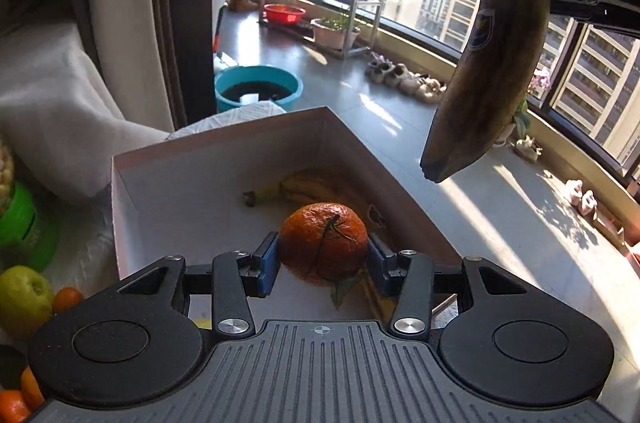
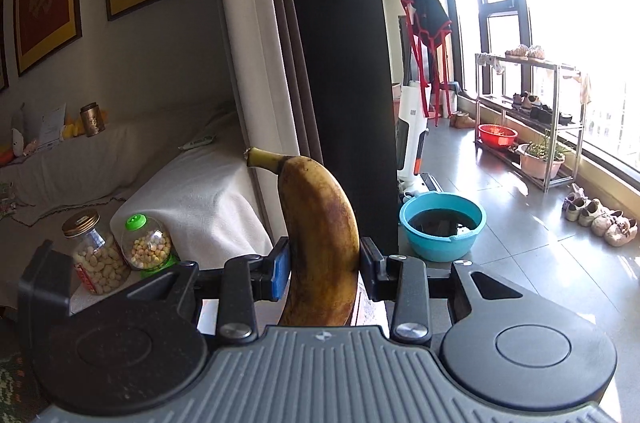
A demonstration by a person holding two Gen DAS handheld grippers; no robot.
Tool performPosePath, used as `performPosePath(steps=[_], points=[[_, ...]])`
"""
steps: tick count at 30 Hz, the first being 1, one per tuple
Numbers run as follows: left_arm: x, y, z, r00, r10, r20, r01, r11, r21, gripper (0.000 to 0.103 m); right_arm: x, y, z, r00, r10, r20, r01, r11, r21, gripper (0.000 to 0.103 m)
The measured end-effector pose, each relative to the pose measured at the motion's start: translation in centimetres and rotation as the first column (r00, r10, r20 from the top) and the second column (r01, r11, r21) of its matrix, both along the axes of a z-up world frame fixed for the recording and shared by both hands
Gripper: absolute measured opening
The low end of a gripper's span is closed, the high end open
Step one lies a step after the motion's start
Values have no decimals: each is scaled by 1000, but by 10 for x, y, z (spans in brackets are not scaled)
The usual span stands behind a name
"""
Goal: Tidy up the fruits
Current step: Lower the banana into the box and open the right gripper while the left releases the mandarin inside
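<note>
Item 1, mandarin orange (image 1: pixel 323 243): orange rind, dark stem and a green leaf trailing beneath. Clamped between the blue pads of the left gripper (image 1: pixel 323 259), one pad on each flank, jaws about half spread to the fruit's width. Held above the open box.

Item 2, brown-speckled banana (image 2: pixel 318 247): heavily ripened, stem up and to the left in the right wrist view. Pinched across its middle by the right gripper (image 2: pixel 324 269), jaws drawn narrow onto the peel. In the left wrist view the same banana (image 1: pixel 492 63) hangs in the upper right with a dark sticker on it, blunt tip down, above and to the right of the box.

Item 3, white cardboard box (image 1: pixel 224 143): open top, pale inner walls. Contents: one yellow banana (image 1: pixel 304 189) lying against the far inner side, stem to the left.

Item 4, loose fruit, lower left of the left wrist view: one green apple (image 1: pixel 24 297), a small orange (image 1: pixel 67 299) just beside it, more orange fruit (image 1: pixel 16 403) at the bottom corner.

Item 5, snack jars: a gold-lidded jar (image 2: pixel 96 255) of pale round pieces, and a green-capped jar (image 2: pixel 148 243) touching or just beside it.

Item 6, surroundings: teal basin (image 2: pixel 442 227) of dark liquid on the grey tiled floor; metal rack (image 2: pixel 532 119) by the window, a red basin (image 2: pixel 497 135) under it; shoes (image 2: pixel 600 219) along the sill.
</note>
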State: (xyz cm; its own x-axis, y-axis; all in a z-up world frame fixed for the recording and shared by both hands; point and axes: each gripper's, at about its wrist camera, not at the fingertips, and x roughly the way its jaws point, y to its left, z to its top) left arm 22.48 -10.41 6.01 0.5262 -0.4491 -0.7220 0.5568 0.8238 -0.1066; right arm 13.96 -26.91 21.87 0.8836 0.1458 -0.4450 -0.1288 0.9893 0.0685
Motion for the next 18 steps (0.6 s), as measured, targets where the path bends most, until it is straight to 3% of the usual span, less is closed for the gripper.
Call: performPosePath(steps=[4, 6, 10, 15, 18], points=[[20, -9, -23, 998, -2, -67, 7, 997, 72, 51, 8, -4, -10, 1000, 13, -4, -13, 1000, 0, 35], [20, -7, -31, 992, -37, -118, 42, 998, 40, 50, 14, -5, -15, 999, 27, -21, -27, 1000, 4, 35], [20, 10, -30, 989, -51, -136, 47, 998, -36, 50, 23, 0, -25, 996, 58, -64, -58, 998, 9, 35], [-19, 56, 11, 1000, 5, 15, -1, 971, -239, 50, 30, 15, -31, 992, 77, -99, -76, 997, 8, 35], [-47, 99, 24, 982, 151, 118, -117, 959, -256, 50, 42, 33, -38, 981, 110, -160, -111, 994, 3, 35]])
